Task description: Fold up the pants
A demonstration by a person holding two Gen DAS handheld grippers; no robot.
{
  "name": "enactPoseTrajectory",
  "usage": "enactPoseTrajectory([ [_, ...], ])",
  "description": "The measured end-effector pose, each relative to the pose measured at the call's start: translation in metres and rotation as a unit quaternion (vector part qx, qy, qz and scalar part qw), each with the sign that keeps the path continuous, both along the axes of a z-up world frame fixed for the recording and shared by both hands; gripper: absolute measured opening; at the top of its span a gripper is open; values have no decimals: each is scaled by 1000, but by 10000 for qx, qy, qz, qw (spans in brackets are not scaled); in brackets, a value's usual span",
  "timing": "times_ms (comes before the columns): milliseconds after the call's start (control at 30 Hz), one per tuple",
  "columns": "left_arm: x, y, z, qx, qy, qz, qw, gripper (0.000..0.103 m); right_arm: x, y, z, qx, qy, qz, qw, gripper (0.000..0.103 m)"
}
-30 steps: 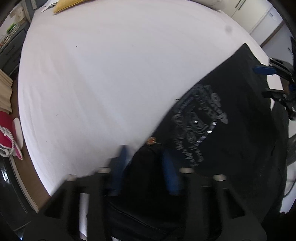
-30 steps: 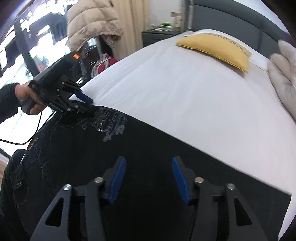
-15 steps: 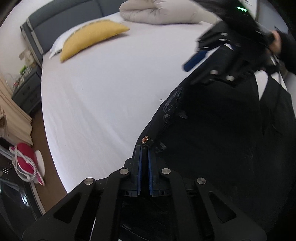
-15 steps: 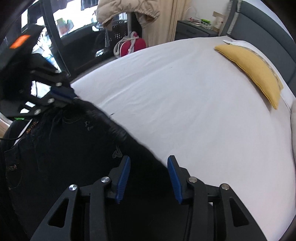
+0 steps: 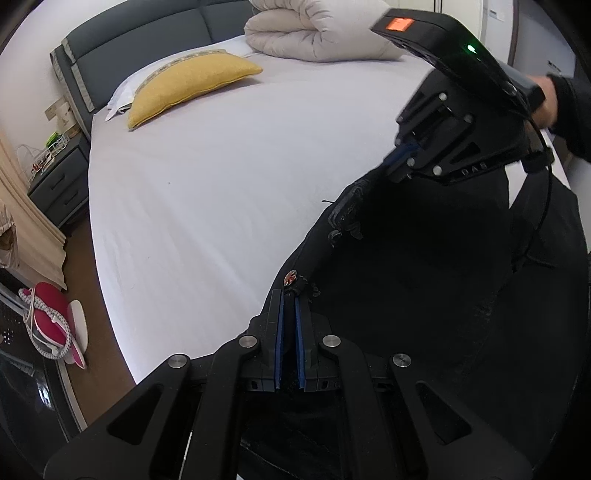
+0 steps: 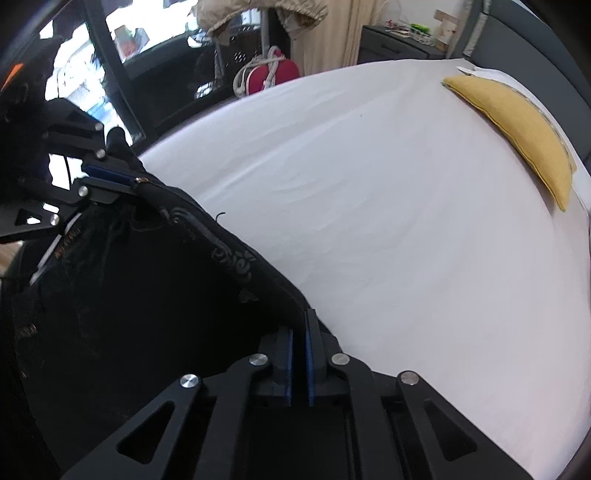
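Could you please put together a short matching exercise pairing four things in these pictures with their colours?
Things:
1. pants
2. cushion
3. bed sheet
4. rolled duvet

Colours:
A. cream
B. black
C. white
D. yellow

Pairs: 1-B, 2-D, 3-C, 4-A
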State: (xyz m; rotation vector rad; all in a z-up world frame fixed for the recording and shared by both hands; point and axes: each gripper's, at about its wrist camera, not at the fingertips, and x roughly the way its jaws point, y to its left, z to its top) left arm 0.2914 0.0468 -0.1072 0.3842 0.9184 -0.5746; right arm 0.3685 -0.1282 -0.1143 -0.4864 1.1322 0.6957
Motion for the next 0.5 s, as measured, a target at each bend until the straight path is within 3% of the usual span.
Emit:
enactPoseTrajectory([
  [267, -46, -4, 17, -126, 48, -199, 9997, 4, -54, 14, 14, 932, 161, -217, 9953, 6],
  [433, -90, -4, 21, -244, 164, -438, 9986, 4, -96, 26, 15, 1107, 276, -60, 9934, 6],
  [500, -114, -5, 22, -116, 82, -596, 9981, 4, -118, 25, 20, 1045, 209, 63, 9943, 6],
])
